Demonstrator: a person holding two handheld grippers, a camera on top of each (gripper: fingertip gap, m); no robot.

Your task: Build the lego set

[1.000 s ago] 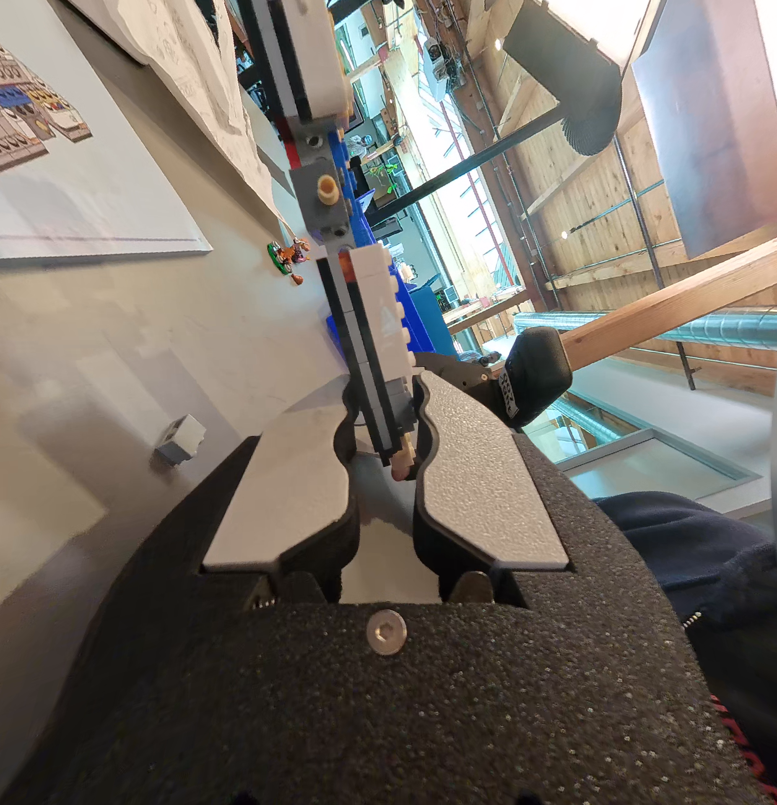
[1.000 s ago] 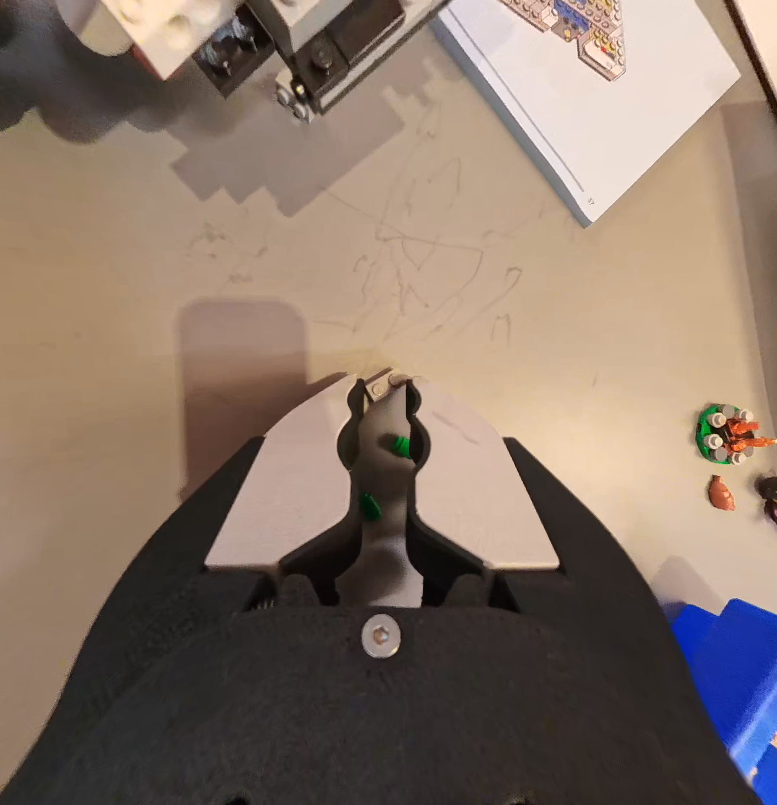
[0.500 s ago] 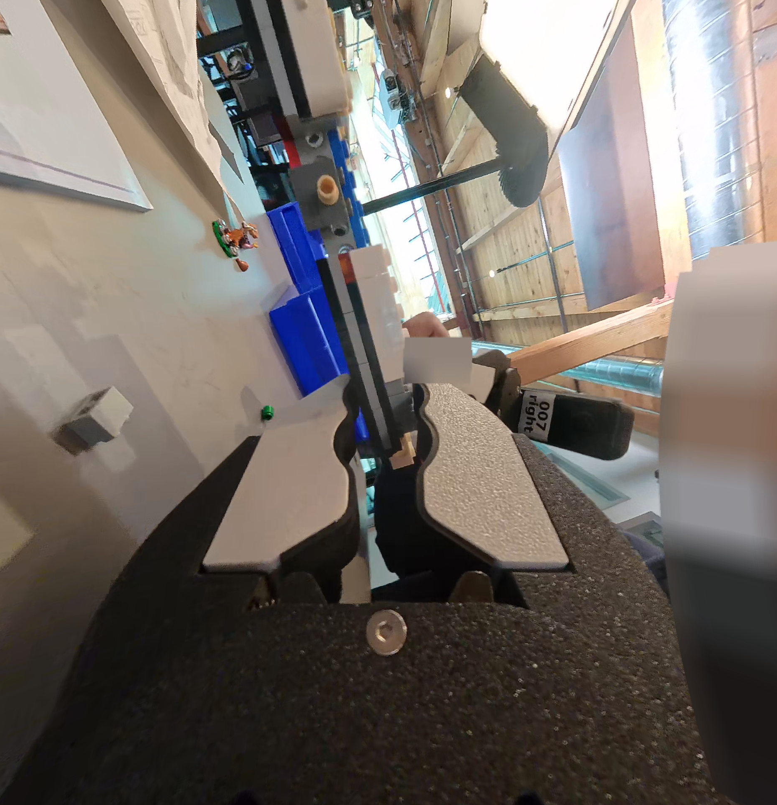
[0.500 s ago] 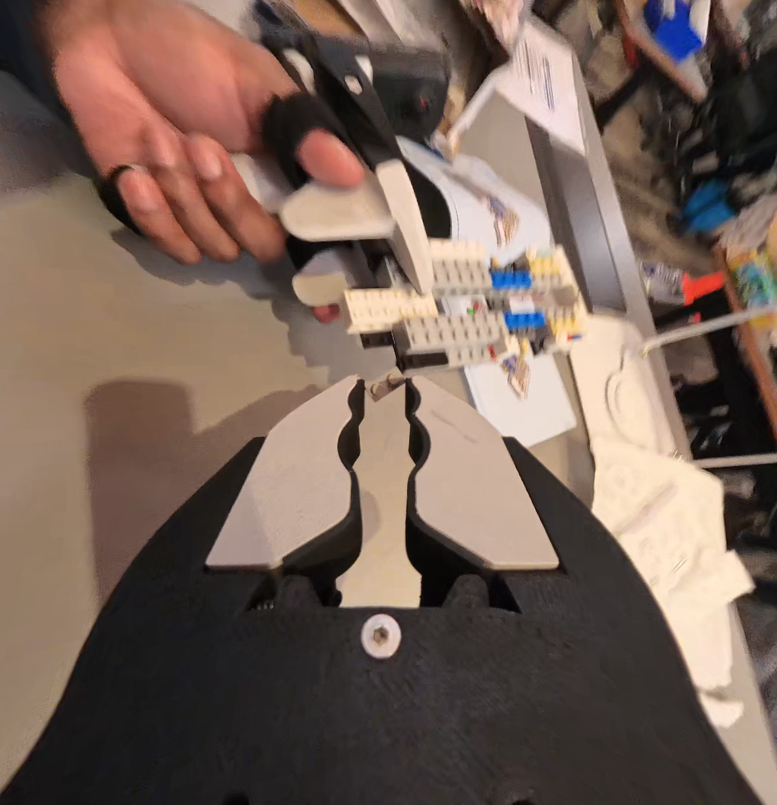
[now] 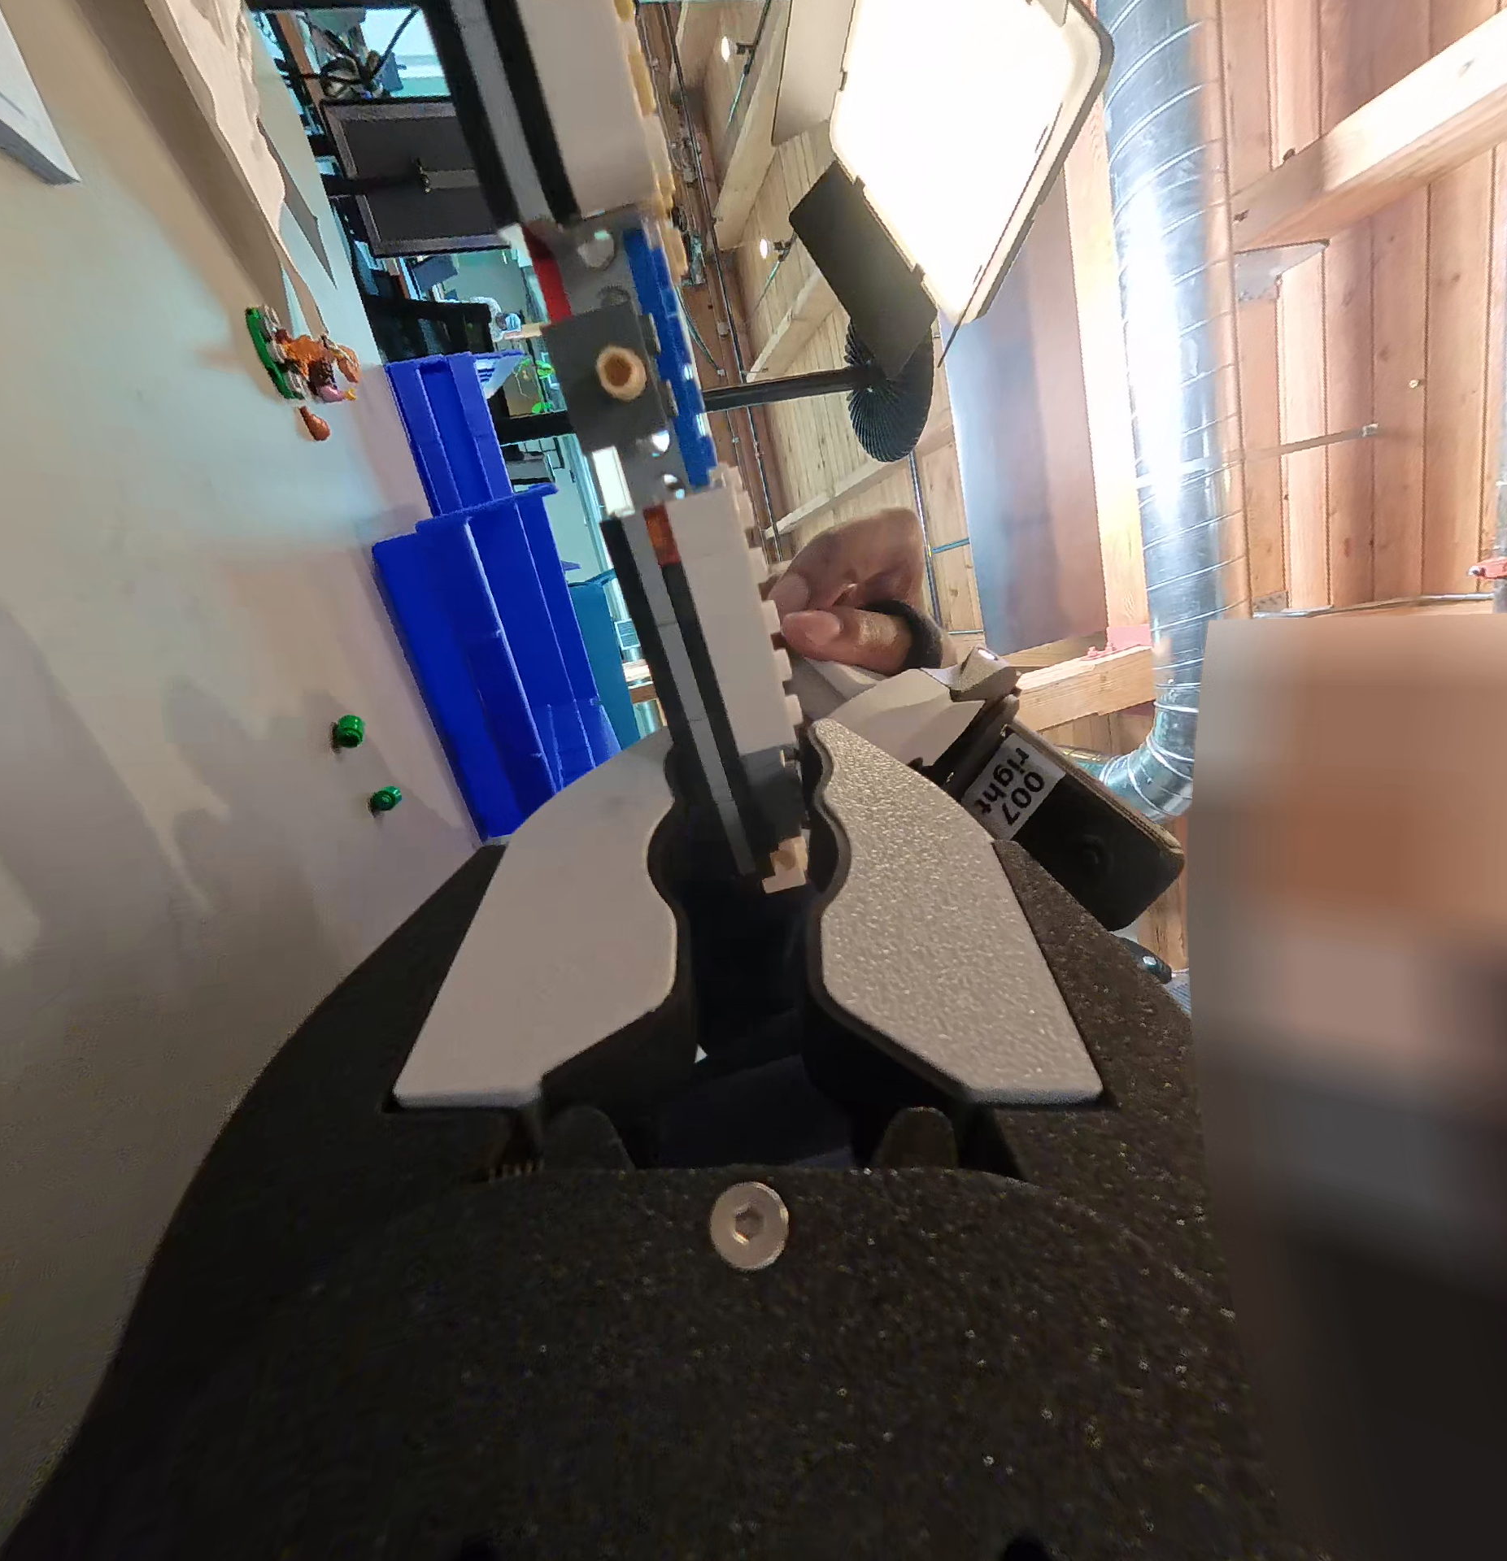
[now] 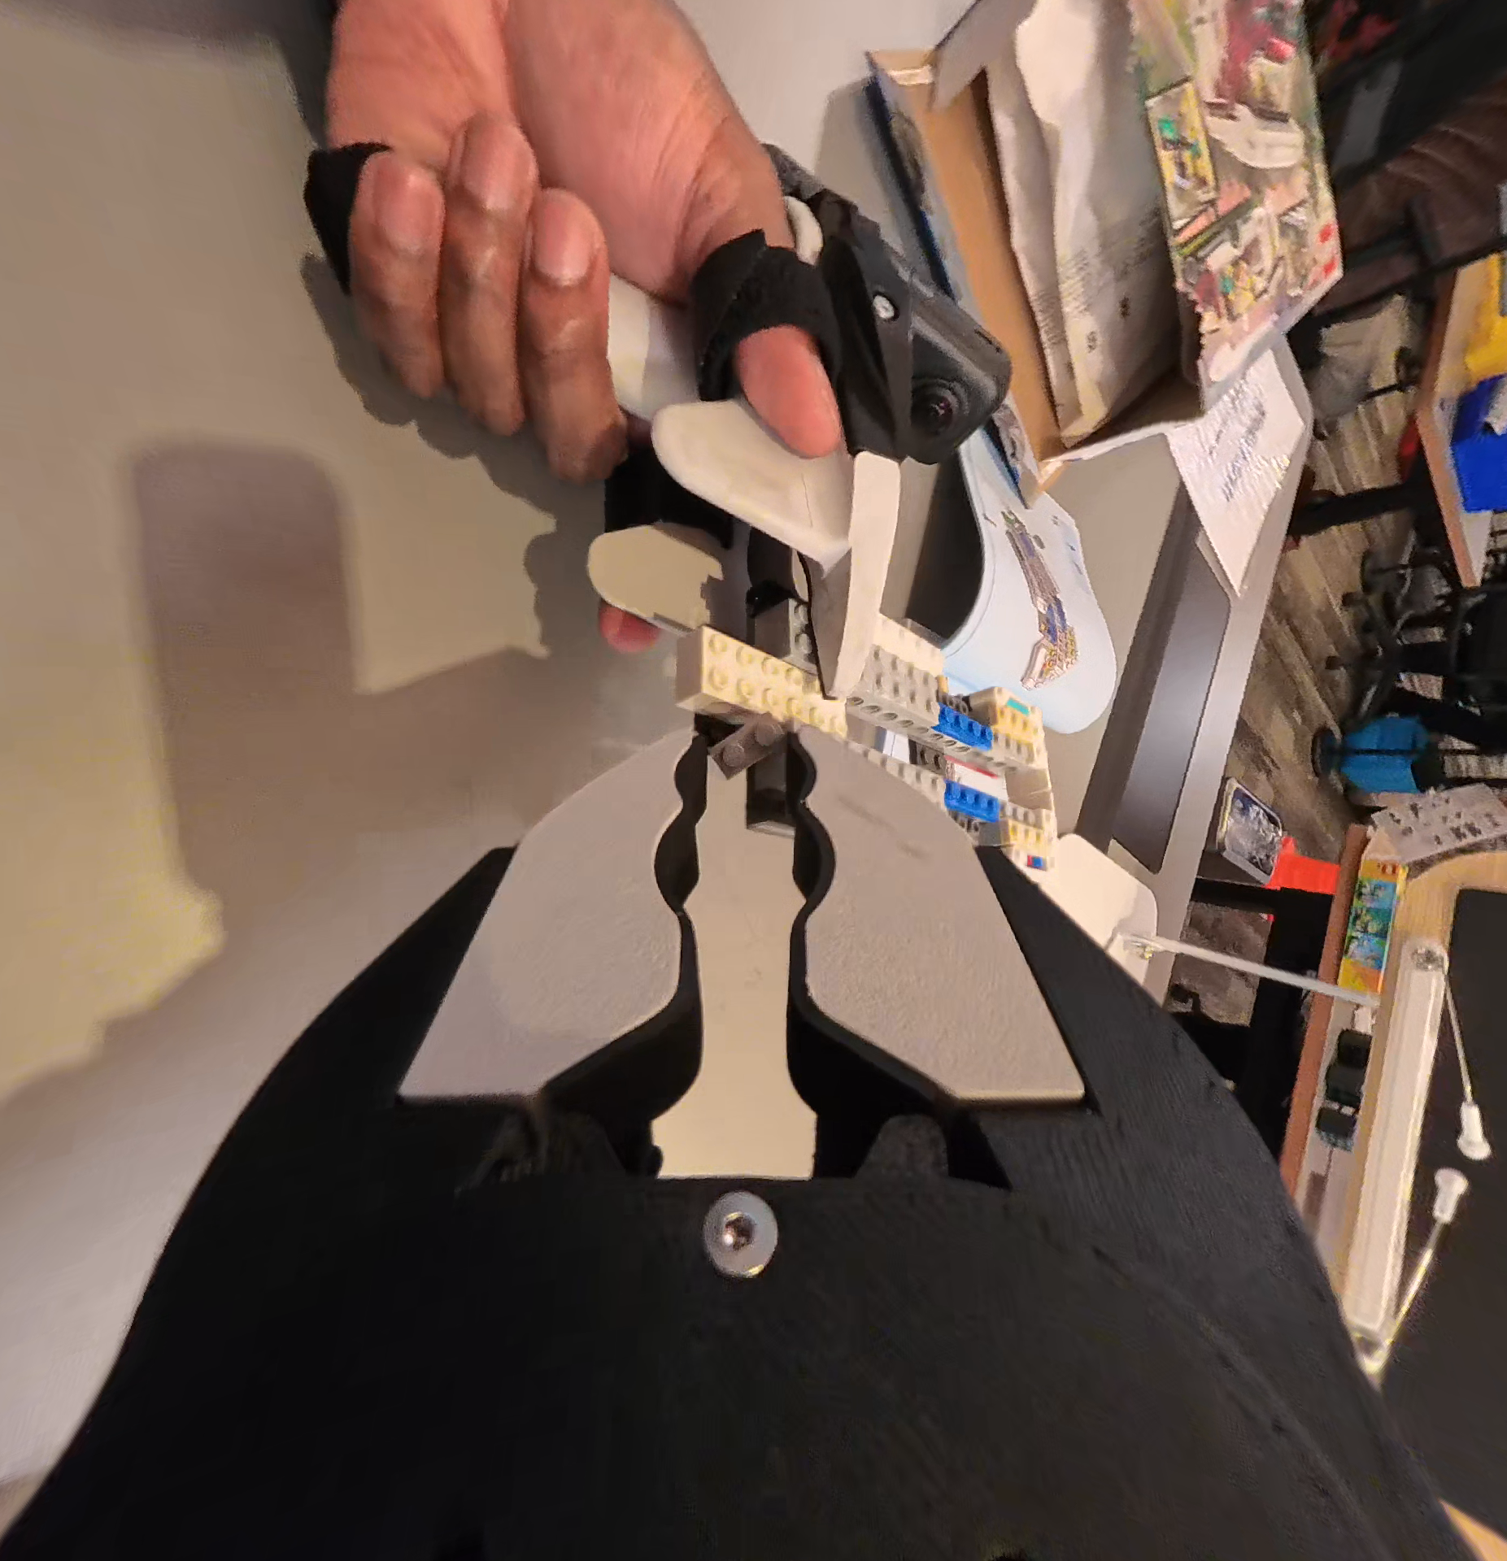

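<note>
Between both grippers, brick model [image 5: 716, 642], table [image 6: 141, 676]

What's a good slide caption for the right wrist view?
Right gripper carries a small grey studded plate up to the white, blue and grey brick model clamped by the left gripper.

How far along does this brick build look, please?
Done: a long white, black and blue brick model is assembled. In hand: the left gripper clamps it; the right gripper holds a grey plate by it. Left: two green studs lie loose on the table.
</note>
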